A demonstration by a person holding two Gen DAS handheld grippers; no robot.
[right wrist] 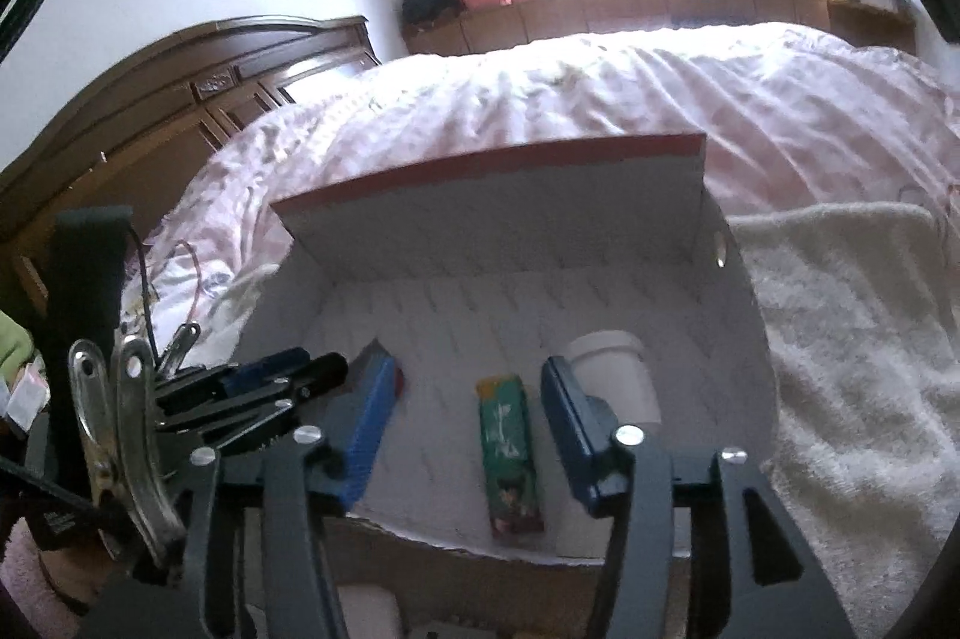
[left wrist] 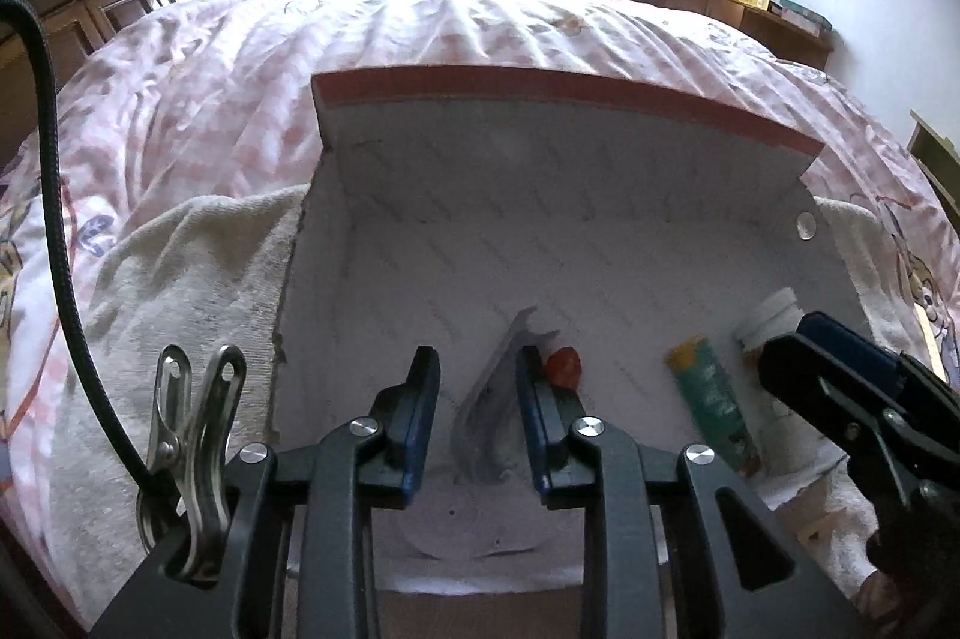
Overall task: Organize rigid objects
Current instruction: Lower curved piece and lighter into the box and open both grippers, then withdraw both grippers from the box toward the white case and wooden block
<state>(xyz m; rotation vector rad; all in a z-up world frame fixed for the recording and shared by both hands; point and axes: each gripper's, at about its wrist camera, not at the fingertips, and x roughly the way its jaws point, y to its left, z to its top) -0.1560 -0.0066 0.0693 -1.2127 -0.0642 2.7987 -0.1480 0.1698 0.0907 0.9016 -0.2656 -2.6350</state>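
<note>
Box [right wrist: 600, 219] holds one green tube [right wrist: 510, 453], one white bottle [right wrist: 618, 375]; both grippers' fingers released, grasping nothing

Both my wrist cameras look down, close, into the same open box [left wrist: 564, 171], probably from its front.

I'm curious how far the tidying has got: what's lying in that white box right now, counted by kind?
Green tube: 1
White bottle: 1
Clear plastic packet: 1
Small red item: 1
Total in the white box: 4
</note>
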